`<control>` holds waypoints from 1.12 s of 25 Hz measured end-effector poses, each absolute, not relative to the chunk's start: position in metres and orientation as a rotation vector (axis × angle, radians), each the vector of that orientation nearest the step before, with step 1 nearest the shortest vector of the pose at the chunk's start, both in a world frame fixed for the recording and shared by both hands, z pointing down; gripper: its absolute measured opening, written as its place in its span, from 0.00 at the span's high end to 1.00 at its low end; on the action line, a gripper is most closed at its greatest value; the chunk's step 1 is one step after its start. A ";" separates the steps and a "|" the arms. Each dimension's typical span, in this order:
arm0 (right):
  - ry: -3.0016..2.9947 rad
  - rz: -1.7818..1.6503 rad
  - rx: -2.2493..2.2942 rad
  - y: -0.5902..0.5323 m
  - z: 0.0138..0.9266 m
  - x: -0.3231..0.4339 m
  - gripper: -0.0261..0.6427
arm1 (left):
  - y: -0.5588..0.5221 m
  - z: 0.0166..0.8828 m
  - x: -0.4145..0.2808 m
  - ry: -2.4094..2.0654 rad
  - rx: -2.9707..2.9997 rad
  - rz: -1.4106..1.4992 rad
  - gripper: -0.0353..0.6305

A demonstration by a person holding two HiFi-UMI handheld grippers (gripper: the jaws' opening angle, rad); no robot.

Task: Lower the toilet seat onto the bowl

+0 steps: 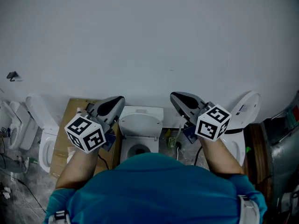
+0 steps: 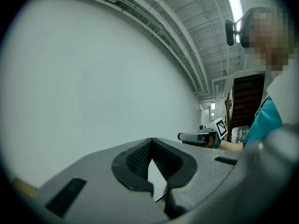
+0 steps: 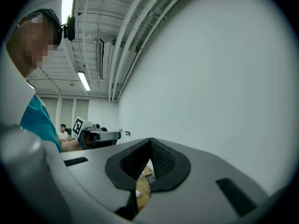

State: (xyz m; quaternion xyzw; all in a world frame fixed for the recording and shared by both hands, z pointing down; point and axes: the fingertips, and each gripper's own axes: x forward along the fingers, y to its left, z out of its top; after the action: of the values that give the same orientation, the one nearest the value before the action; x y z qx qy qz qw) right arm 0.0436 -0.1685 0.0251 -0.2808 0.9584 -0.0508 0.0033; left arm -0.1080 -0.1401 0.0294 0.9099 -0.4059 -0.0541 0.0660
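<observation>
Both grippers are raised in front of the white wall, clear of the toilet below. The left gripper has its jaws clenched together on nothing; its own view looks along them at bare wall. The right gripper is likewise clenched and empty, also facing the wall. A brown scrap shows through the gap beneath its jaws in its own view, too small to identify.

In the head view, the toilet seat lies between the two grippers. It appears raised against the tank, though the steep angle makes this hard to confirm. The bowl is cut off at the front by the person's teal shirt. Neither gripper touches the seat. A sheet of cardboard lies to the left. Other toilets stand at the left and the right, partly hidden.
</observation>
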 end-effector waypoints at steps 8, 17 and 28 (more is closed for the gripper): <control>3.032 -0.120 -0.901 -0.172 0.033 0.046 0.96 | -0.147 0.040 -0.104 -1.225 2.725 -0.139 0.94; 3.050 -0.101 -0.874 -0.172 0.035 0.042 0.96 | -0.148 0.044 -0.103 -1.218 2.711 -0.140 0.94; 3.062 -0.084 -0.883 -0.163 0.037 0.041 0.96 | -0.139 0.044 -0.105 -1.212 2.709 -0.148 0.94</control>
State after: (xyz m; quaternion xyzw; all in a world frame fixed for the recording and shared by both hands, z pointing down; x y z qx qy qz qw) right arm 0.0411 -0.1626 0.0373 -0.2768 0.9603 -0.0263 -0.0232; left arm -0.1046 -0.1393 0.0441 0.9083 -0.4065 -0.0497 0.0850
